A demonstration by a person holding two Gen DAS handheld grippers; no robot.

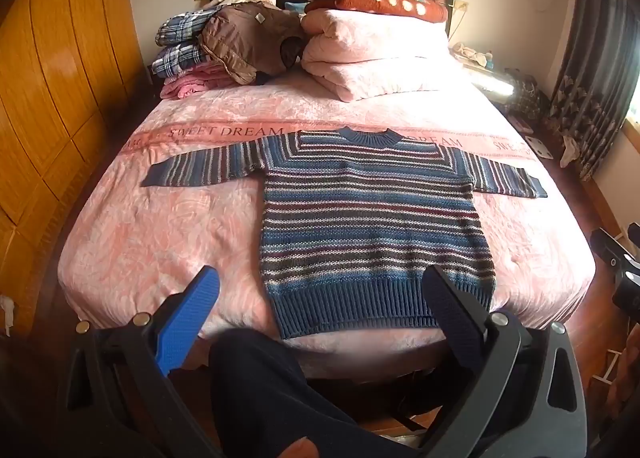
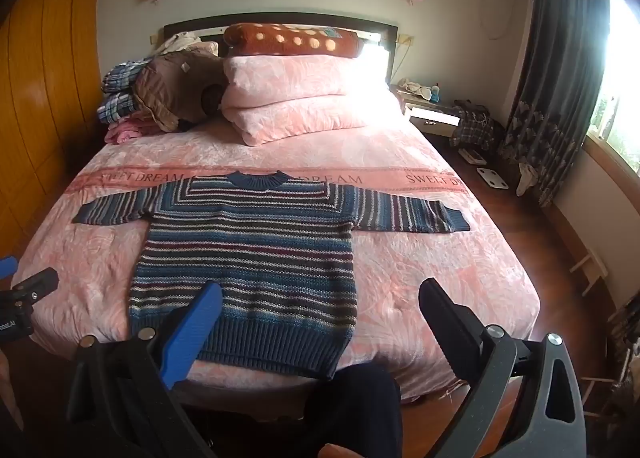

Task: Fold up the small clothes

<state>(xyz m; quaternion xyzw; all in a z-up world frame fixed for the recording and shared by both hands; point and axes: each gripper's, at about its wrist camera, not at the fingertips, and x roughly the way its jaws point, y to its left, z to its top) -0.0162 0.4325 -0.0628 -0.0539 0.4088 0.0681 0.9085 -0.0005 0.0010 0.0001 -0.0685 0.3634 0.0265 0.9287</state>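
Blue-padded grippers (image 1: 320,290) (image 2: 318,296) agape above sweater (image 1: 372,225)

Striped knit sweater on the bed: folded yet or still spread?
Spread. The blue striped knit sweater lies flat on the pink bedspread, both sleeves straight out, hem toward the camera, no folds.

A bed (image 1: 132,242) in a pink cover is carrying a striped sweater (image 1: 372,225) lying flat with both sleeves spread, folded pink quilts (image 1: 372,53) stacked near the headboard, and a pile of clothes (image 1: 216,45) sitting beside them
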